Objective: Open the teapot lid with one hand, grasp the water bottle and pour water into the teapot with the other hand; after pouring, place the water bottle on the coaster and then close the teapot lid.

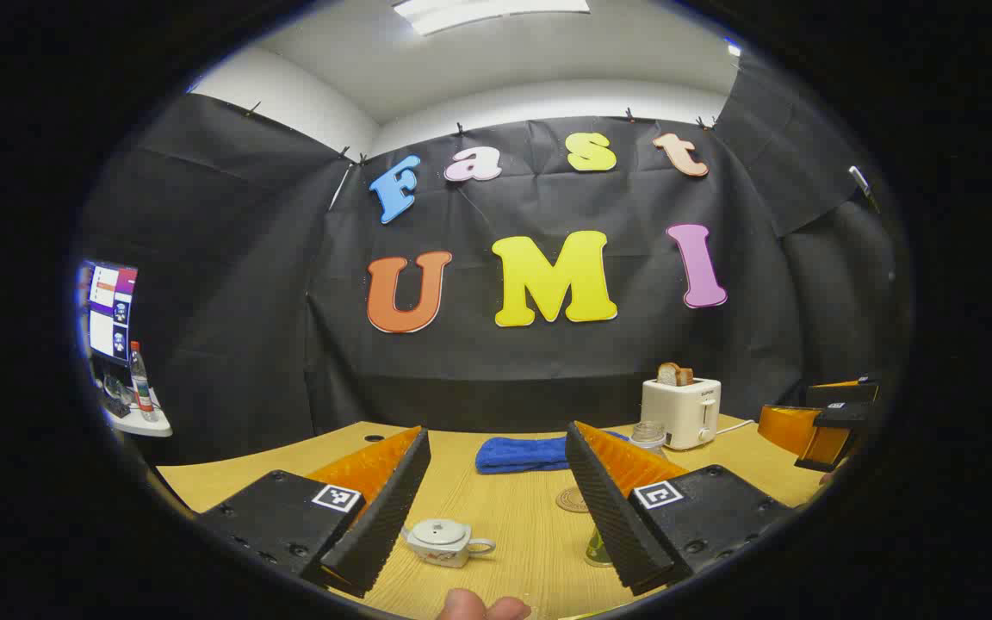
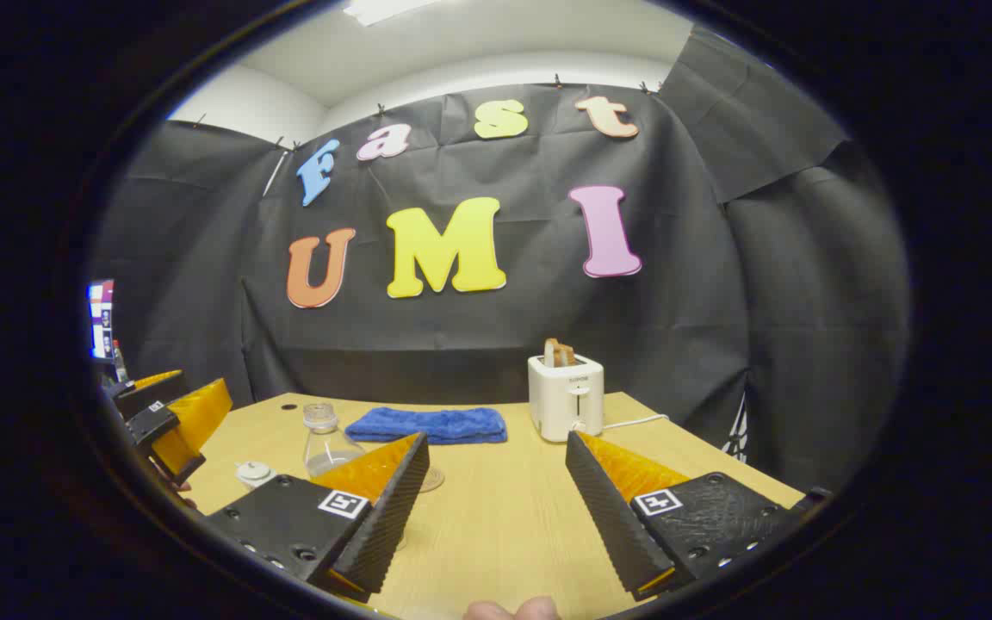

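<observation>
Both tools (image 1: 496, 508) (image 2: 496, 508) wide open, empty

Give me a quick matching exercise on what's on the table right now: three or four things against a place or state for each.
Things:
1. teapot
2. towel
3. toaster
4. bottle

Places or states:
A. holds bread in its slot
B. folded flat near the back wall
C. lid on, between the left gripper's open fingers in the left gripper view
D. stands upright left of the towel in the right gripper view

Pairs: 1-C, 2-B, 3-A, 4-D
</observation>
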`<action>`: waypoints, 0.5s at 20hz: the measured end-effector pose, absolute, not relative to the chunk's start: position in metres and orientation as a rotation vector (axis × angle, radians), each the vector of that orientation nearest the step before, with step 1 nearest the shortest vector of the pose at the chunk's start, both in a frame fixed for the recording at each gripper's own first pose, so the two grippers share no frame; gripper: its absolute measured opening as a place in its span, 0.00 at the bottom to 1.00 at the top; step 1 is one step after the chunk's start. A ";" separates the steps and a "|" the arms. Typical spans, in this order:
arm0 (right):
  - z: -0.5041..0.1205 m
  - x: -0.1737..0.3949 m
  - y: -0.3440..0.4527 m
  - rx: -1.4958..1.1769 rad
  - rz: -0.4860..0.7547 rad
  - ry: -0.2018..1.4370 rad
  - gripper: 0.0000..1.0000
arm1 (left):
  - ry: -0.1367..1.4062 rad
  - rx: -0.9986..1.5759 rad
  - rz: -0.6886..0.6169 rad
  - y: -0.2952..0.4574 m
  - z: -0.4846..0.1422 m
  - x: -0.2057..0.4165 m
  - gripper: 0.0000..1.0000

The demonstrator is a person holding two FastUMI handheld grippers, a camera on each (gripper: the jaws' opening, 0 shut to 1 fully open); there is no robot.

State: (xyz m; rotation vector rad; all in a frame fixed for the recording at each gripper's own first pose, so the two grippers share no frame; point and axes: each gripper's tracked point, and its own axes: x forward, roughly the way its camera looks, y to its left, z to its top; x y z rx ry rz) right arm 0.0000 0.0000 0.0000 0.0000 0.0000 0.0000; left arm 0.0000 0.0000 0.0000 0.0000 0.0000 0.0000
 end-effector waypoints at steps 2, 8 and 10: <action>0.003 0.000 0.000 0.000 0.001 -0.003 0.92 | -0.001 0.001 0.009 0.003 0.000 0.000 0.99; 0.004 -0.002 0.003 -0.003 0.007 -0.001 0.96 | -0.006 0.000 0.015 0.005 0.001 0.000 0.99; 0.006 -0.003 0.004 -0.013 0.008 -0.011 0.96 | -0.006 0.000 0.018 0.006 0.002 0.000 0.98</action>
